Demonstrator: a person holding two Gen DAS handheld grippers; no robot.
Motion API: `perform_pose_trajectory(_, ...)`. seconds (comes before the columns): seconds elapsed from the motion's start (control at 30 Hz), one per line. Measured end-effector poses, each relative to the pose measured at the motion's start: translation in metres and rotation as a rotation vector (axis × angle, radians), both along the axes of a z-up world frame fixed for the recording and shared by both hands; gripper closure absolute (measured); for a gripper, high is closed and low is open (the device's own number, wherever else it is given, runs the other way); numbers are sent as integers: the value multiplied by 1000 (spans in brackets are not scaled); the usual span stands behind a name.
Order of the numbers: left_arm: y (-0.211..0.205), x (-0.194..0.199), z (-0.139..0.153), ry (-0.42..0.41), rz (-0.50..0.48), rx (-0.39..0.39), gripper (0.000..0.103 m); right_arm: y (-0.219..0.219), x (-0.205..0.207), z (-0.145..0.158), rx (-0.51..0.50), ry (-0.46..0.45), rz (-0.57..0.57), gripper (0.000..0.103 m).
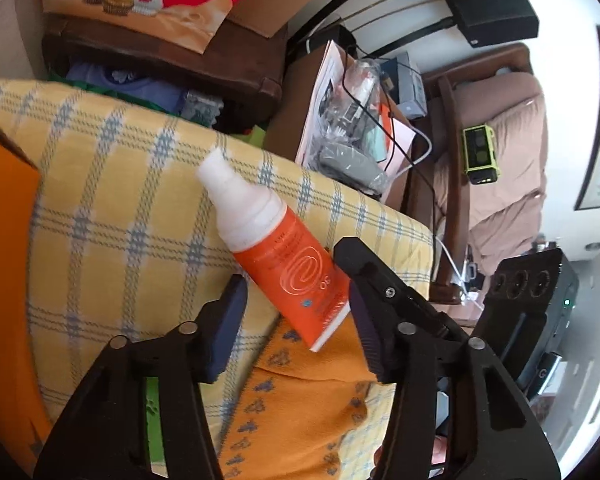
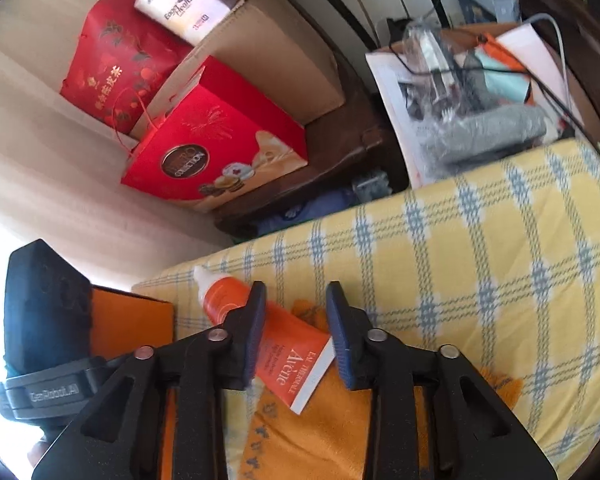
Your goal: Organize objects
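orange tube (image 1: 288, 264) lying between spread left gripper (image 1: 296, 320) jaws | right gripper (image 2: 296, 336) agape (contact unclear)

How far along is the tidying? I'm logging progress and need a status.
Nothing looks put away yet. In hand: both open grippers, left and right, flank the orange tube lying on the yellow checked cloth, ungripped. Left: grasping and placing it; the orange box sits beside.

**What the views hide or cut off**

The orange plastic tube with a white cap (image 2: 268, 336) is partly covered by the right tongs' (image 2: 296, 336) left finger in the right wrist view. The clutter in the clear plastic bag (image 2: 460, 92) is blurred there. An orange cardboard box (image 1: 4, 240) runs off the left wrist view's edge.
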State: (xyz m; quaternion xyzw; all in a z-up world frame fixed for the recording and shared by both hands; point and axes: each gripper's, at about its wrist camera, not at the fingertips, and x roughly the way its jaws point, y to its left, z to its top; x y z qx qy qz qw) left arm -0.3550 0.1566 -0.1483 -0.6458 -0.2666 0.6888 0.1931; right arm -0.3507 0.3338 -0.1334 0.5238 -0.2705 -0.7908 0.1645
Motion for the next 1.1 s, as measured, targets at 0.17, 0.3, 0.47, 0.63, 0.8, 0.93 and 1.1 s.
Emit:
perform_pose_trajectory(0.17, -11, 3, 5, 20, 58, 61, 66, -1, 5, 3, -11, -6, 67, 75)
perform_pose_trajectory(0.3, -17, 1, 1, -8, 98, 73, 54, -10, 13, 10, 36, 37, 131, 74)
perform_pose_trajectory(0.47, -20, -2, 2, -33, 134, 102, 36, -28, 25, 26, 140, 141, 194, 37)
perform_pose_trajectory(0.63, -23, -3, 1, -43, 118, 87, 36, -57, 29, 29, 328, 189, 266, 38)
perform_pose_trajectory(0.8, -25, 2, 3, -42, 120, 112, 36, -75, 37, 33, 415, 270, 303, 53)
perform_pose_trajectory(0.93, -25, 2, 0, -53, 119, 122, 35, -83, 41, 30, 456, 283, 325, 53)
perform_pose_trajectory(1.1, -24, 2, -1, -61, 113, 123, 33, -82, 39, 21, 465, 264, 314, 53)
